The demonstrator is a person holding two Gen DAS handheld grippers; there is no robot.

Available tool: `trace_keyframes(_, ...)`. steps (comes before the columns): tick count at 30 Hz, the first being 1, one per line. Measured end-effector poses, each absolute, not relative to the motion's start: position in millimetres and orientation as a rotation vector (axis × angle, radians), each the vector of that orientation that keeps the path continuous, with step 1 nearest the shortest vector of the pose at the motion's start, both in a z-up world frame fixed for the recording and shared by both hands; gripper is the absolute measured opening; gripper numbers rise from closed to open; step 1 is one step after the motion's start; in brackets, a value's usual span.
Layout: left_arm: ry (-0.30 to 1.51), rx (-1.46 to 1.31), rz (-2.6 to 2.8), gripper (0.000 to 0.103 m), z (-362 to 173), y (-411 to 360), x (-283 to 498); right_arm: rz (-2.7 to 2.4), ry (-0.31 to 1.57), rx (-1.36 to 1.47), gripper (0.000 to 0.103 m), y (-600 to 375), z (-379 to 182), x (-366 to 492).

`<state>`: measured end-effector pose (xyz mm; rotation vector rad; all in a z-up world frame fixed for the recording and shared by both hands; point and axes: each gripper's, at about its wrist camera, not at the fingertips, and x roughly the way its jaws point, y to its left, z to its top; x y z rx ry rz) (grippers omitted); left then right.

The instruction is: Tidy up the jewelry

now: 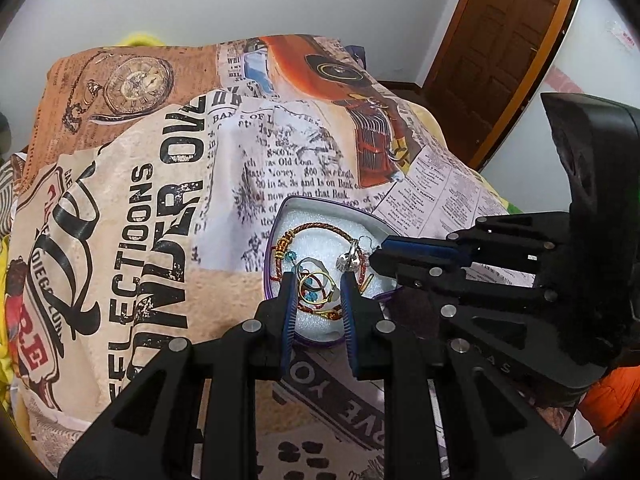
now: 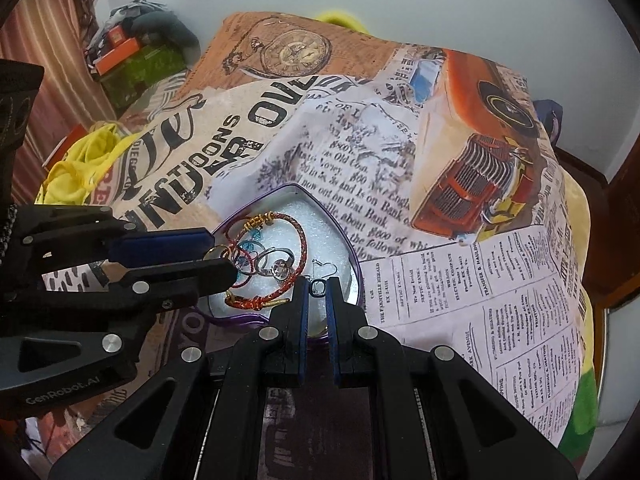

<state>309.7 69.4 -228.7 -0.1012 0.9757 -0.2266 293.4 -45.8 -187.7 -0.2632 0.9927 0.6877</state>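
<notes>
A heart-shaped purple tin (image 1: pixel 280 216) (image 2: pixel 352 248) lined with white foam sits on the printed cloth. In it lie a red braided bracelet (image 1: pixel 320 226) (image 2: pixel 302 240), blue-bead earrings (image 1: pixel 291 256) (image 2: pixel 250 246), silver rings (image 2: pixel 278 268) and a gold ring (image 1: pixel 318 278) (image 2: pixel 214 251). My left gripper (image 1: pixel 318 282) is open, its fingers on either side of the gold ring over the tin. My right gripper (image 2: pixel 319 286) hovers at the tin's near rim, its jaws a narrow gap apart around a small dark ring (image 2: pixel 318 287); whether they pinch it is unclear. A crystal earring (image 1: pixel 347 262) lies near the right gripper's tip in the left view.
The cloth (image 1: pixel 160 200) (image 2: pixel 480 280) is a newspaper-and-car print draped over a bed or table. Yellow fabric (image 2: pixel 80 168) and boxes (image 2: pixel 132 60) lie at the far left. A wooden door (image 1: pixel 508 40) stands to the right.
</notes>
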Motion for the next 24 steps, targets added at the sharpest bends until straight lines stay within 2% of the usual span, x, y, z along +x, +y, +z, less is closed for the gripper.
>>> trace_keyframes(5,0.982,-0.094,-0.222,0.02,-228,68,309,0.689,1.015,-0.268,0.009,-44,-189,296)
trace_keyframes(12,0.96,-0.094,-0.199,0.022,-211,71,299,0.675,0.978,-0.264,0.028,-48,-172,285)
trace_keyframes(19,0.88,-0.107,-0.158,0.022,-170,73,273,0.644,0.877,-0.243,0.028,-62,-127,264)
trace_keyframes(24,0.764,-0.114,-0.125,0.022,-119,71,240,0.608,0.747,-0.193,0.028,-81,-74,236)
